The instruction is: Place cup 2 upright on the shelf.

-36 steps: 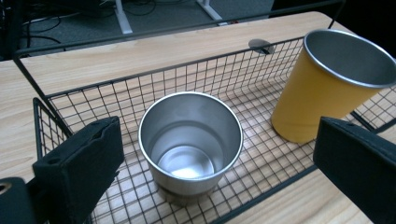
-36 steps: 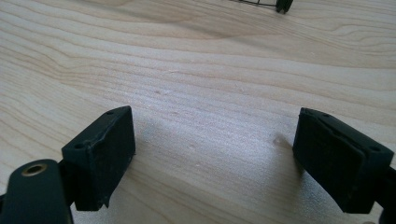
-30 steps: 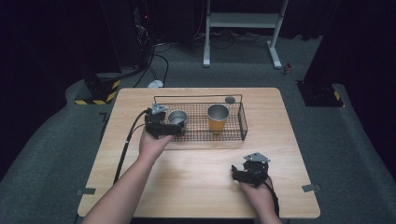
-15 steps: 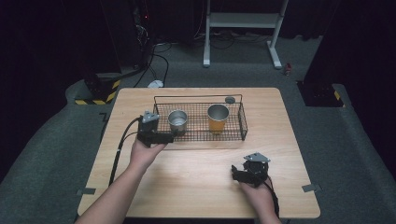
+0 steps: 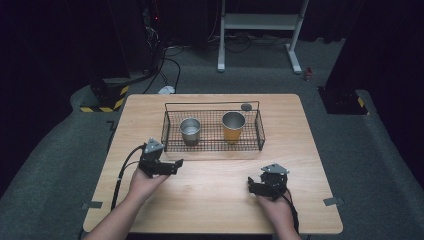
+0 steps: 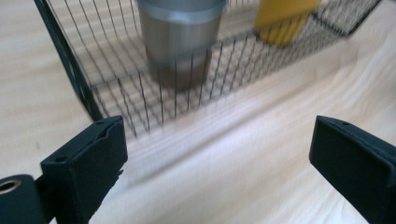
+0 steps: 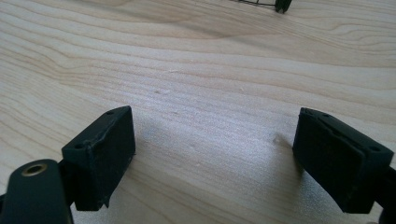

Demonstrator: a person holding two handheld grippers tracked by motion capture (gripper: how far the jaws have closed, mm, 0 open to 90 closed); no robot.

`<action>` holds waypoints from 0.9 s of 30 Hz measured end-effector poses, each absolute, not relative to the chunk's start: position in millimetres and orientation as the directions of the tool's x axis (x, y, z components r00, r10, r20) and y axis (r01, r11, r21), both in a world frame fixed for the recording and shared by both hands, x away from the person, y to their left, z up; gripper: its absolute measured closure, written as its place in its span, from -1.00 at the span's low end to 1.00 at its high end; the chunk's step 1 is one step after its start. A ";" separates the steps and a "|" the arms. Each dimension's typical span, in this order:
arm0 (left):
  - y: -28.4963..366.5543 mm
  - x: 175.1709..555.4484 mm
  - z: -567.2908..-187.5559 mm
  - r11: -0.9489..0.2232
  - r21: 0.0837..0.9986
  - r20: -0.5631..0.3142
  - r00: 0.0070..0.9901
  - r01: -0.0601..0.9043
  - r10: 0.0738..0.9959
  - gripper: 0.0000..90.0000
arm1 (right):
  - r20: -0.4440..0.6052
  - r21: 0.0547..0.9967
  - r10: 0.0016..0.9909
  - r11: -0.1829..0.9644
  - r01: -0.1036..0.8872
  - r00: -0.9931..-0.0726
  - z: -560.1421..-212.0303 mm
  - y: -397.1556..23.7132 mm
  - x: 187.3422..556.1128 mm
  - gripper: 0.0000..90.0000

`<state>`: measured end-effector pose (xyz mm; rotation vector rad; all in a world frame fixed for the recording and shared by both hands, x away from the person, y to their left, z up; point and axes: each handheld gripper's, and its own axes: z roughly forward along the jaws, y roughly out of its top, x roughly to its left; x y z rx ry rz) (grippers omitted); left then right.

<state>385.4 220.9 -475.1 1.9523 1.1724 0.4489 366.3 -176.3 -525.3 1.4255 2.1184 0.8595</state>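
1. Withdrawn from the basket [image 5: 212,131], left gripper [image 5: 172,166] now sits lower left; jaws, just narrowing, stand apart with nothing between.
2. Steel cup [image 5: 190,131] stands upright in basket's left half, released.
3. Orange cup [image 5: 233,126] stands beside it.
4. Right gripper [image 5: 251,184] rests wide, empty, lower right, apparently idle.

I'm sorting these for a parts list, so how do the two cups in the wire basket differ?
The silver cup is bare grey metal, while the yellow cup has a yellow-orange outside. The silver cup stands near the basket's left end, the yellow cup right of the middle. The silver cup also looks slightly shorter. Both stand upright, open mouth up, inside the same basket.
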 end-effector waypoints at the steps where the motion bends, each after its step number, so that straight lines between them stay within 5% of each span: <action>1: 223.7 382.7 -480.6 -0.259 0.771 -0.096 0.508 0.581 0.856 -0.89 | -0.020 0.707 0.929 0.274 0.652 -0.368 -525.4 -176.2 366.4 -0.71; 10: 235.9 364.8 -521.8 -0.314 0.705 -0.072 0.504 0.636 0.861 -0.89 | -0.020 0.707 0.930 0.273 0.652 -0.367 -525.4 -176.1 366.3 -0.71; 21: 231.1 354.5 -528.6 -0.380 0.722 0.043 0.511 0.578 0.859 -0.88 | -0.020 0.707 0.931 0.272 0.652 -0.366 -525.4 -176.0 366.2 -0.71; 27: 232.8 355.0 -529.8 -0.353 0.719 0.005 0.504 0.598 0.864 -0.88 | -0.020 0.707 0.931 0.271 0.653 -0.365 -525.4 -176.0 366.2 -0.71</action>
